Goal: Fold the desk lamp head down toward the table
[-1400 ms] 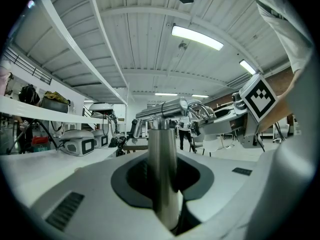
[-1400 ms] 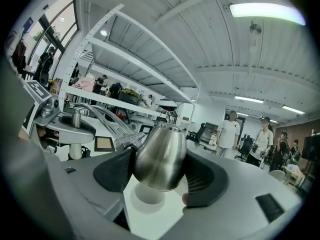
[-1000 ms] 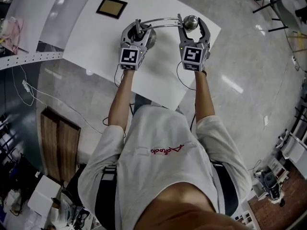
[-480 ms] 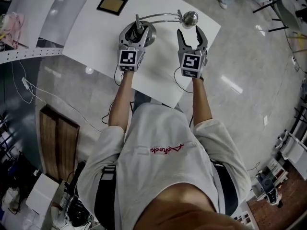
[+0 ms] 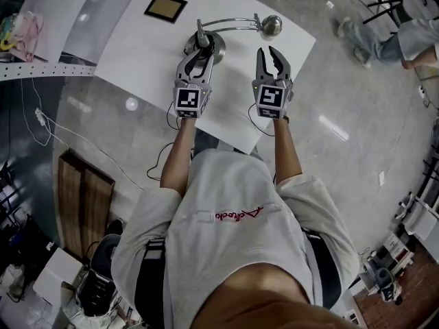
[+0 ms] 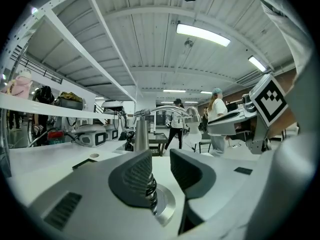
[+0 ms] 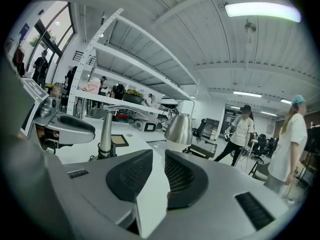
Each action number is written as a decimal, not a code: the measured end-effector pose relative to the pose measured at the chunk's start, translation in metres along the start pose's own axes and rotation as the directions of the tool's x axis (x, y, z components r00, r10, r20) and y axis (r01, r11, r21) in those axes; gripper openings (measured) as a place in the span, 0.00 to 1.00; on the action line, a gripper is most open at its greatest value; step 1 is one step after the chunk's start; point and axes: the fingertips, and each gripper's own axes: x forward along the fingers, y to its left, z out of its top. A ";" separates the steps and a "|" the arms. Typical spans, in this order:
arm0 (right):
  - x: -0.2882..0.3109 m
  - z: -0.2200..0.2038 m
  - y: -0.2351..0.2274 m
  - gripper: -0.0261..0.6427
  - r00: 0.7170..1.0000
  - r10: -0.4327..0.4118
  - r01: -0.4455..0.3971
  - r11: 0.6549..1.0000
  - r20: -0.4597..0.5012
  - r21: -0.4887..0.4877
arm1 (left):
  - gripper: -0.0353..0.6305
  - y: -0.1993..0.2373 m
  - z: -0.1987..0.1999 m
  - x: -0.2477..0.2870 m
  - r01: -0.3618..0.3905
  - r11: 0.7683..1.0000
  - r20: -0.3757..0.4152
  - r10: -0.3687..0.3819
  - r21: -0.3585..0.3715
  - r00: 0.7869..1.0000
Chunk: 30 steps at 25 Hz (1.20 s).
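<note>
**Lamp point(image 5: 230, 22), chrome, on the white table point(image 5: 130, 53).**
- The round base point(image 5: 215, 45) sits flat with its post upright.
- The curved arm runs from the post top out between 2 and 3 o'clock in the head view.
- The head point(image 5: 271, 25) hangs at the arm's end. In the right gripper view its shade points downward and sits low over the tabletop. Whether the rim touches the table, you cannot tell.

**Left gripper point(image 5: 199, 53).**
- It is at 7 o'clock of the base, tips just beside the disc.
- Its fingers have just been closing and stand apart with a clear gap.
- Nothing is pinched. The post and the base edge show beyond the pads, not between them.

**Right gripper point(image 5: 272, 53).**
- It is at 6 o'clock of the head and apart from it.
- Its fingers have just been closing and are nearly together, with a narrow slit left.
- Nothing is in that slit.

**Brown pad point(image 5: 164, 7).** It lies at about 10 o'clock of the base and plays no part in the task.

**Progress, as a judgement.**
- The fold looks done, or very nearly: the head is down and neither of your grippers holds the lamp.
- What may be left is to check that the head has settled low enough.
- If it has not, you take the arm again and press it a little lower.
</note>
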 end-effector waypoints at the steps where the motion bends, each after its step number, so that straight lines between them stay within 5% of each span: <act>1: -0.002 0.000 0.001 0.18 1.000 0.006 -0.006 1.000 0.002 0.005 | 0.25 -0.004 0.000 -0.002 0.005 1.000 0.002 -0.005 0.001 1.000; 6: -0.010 0.003 0.009 0.08 0.998 0.053 -0.053 0.998 0.017 0.033 | 0.09 -0.021 0.008 -0.005 0.047 0.998 0.022 -0.048 0.030 0.999; 30: -0.120 0.022 0.032 0.08 0.967 0.214 -0.231 0.966 0.139 0.115 | 0.09 -0.099 0.036 -0.072 0.109 0.993 0.040 -0.111 0.054 0.993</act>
